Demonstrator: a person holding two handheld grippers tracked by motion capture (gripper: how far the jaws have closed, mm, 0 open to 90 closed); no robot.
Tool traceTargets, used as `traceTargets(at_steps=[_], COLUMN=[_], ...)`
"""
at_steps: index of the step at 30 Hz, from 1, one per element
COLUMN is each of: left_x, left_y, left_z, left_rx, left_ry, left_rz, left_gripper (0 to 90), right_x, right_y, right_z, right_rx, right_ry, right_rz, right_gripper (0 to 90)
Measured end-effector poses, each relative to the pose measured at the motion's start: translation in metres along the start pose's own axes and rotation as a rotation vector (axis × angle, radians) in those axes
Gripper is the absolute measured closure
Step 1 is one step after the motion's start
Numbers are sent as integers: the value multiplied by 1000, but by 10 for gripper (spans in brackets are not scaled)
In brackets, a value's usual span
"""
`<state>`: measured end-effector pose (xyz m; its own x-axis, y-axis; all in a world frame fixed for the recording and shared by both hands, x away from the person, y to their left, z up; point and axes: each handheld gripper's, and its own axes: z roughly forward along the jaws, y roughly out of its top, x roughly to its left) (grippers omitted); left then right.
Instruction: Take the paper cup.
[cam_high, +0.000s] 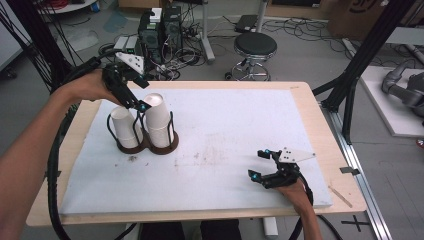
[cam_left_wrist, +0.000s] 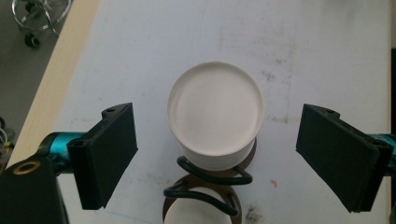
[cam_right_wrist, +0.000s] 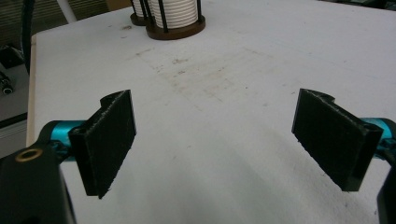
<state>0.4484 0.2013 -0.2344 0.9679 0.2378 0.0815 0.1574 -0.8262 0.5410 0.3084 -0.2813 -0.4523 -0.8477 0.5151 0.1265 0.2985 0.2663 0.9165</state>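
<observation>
The table carries a white mat, and near its far left corner stands a dark wire holder with two stacks of white paper cups. The left gripper hangs over the right stack, its jaws wide, one on each side of the top cup and not touching it. The right gripper rests near the front right, also wide and with nothing in it. I judge the step is reaching for the top cup; next the jaws must go lower, close gently and lift straight up.
</observation>
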Motion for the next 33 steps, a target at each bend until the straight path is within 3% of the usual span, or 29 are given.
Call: traceTargets(at_steps=[1,6,7,11,18,22,33], left_x=[2,4,5,7,7,6,4], left_y=[4,10,11,11,10,11,12], left_z=[6,16,22,30,32,32,31], left_rx=[43,74,104,145,160,168,165], left_ry=[0,-15,-15,-18,-20,-50,-44], left_rz=[2,1,3,-3,-14,27,30], left_gripper=[124,157,157,169,171,310,320], right_x=[0,0,0,0,-1,0,0], right_y=[0,0,0,0,0,0,0], right_z=[0,0,0,0,0,0,1], right_rx=[2,2,2,4,0,5,12], right_ry=[0,-2,-1,0,2,1,2], right_rz=[-1,-4,-5,0,3,0,-1], right_gripper=[142,142,142,142,141,142,142])
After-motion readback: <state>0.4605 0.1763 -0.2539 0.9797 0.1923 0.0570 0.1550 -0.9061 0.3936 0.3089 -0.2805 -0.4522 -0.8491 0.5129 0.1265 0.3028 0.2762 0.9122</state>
